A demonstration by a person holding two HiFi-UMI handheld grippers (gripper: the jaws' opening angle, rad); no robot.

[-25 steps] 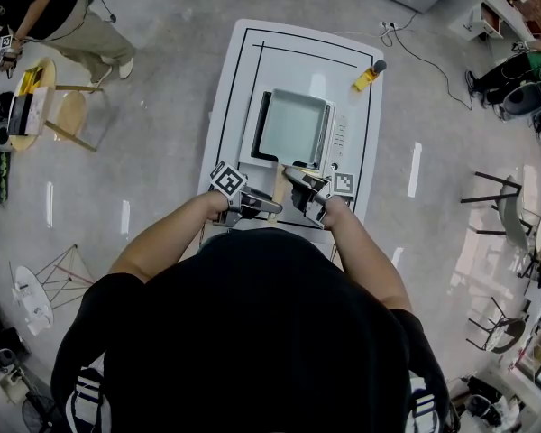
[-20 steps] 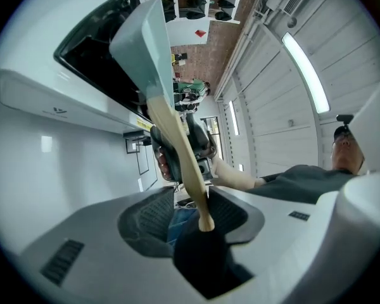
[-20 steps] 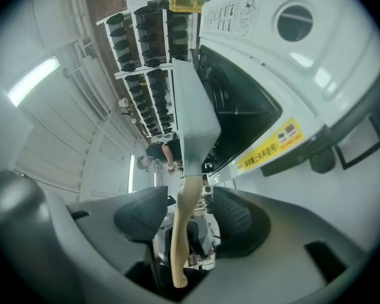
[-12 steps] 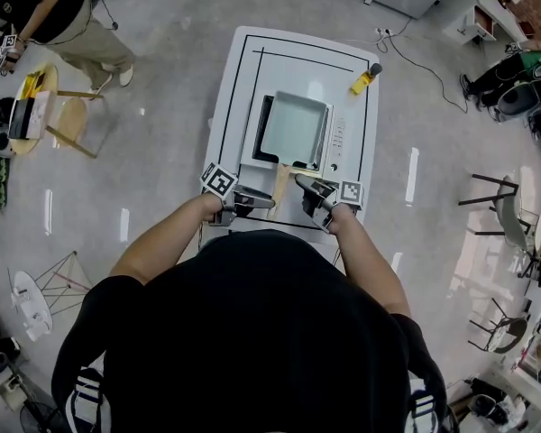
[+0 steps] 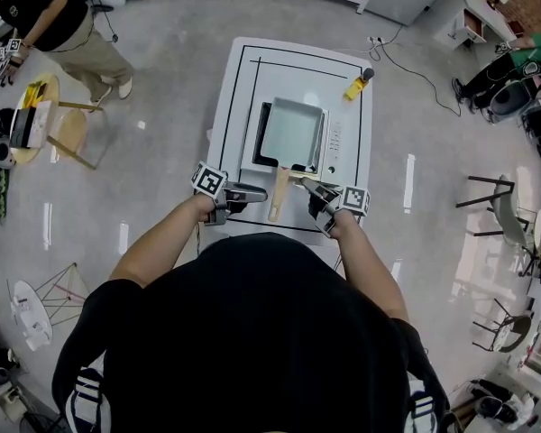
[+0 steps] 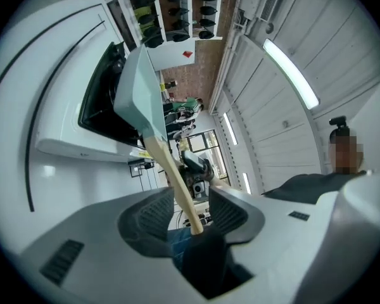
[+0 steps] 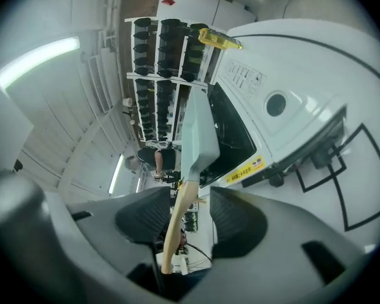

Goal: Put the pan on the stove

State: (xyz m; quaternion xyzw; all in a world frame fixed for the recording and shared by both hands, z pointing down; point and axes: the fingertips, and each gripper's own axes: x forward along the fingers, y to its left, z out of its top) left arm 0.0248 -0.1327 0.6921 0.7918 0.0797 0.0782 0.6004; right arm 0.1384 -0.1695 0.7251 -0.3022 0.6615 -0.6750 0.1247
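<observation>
**Pan on stove, a gripper either side of its handle**

Item 1, bench [image 5: 227, 88]: white, with a black outline drawn on it. I see it end-on from the near edge.

Item 2, stove [image 5: 340, 139]: white body with a black glass top. It sits mid-bench inside the outline, with its control strip along the right side.

Item 3, pan [image 5: 293, 132]: rectangular and pale green. It rests flat on the stove's glass and covers most of it, leaving black showing along the left side. Its wooden handle [image 5: 278, 193] sticks out over the stove's near edge, towards the bench's near edge.

Item 4, left gripper [image 5: 260, 190]: held level just left of the handle and pointing across at it. Its fingers [image 6: 149, 216] are wide apart, having just been opening. I see the handle in the gap between them, with neither pad pressing on it.

Item 5, right gripper [image 5: 303, 184]: just right of the handle, pointing in from the other side. Its fingers [image 7: 235, 216] are apart, though they have just been closing a little. The handle runs through the gap nearer one pad, and I see no pad clamped on it.

Item 6, yellow item [image 5: 356, 85]: lies near the bench's far right corner, well apart from the stove.
</observation>
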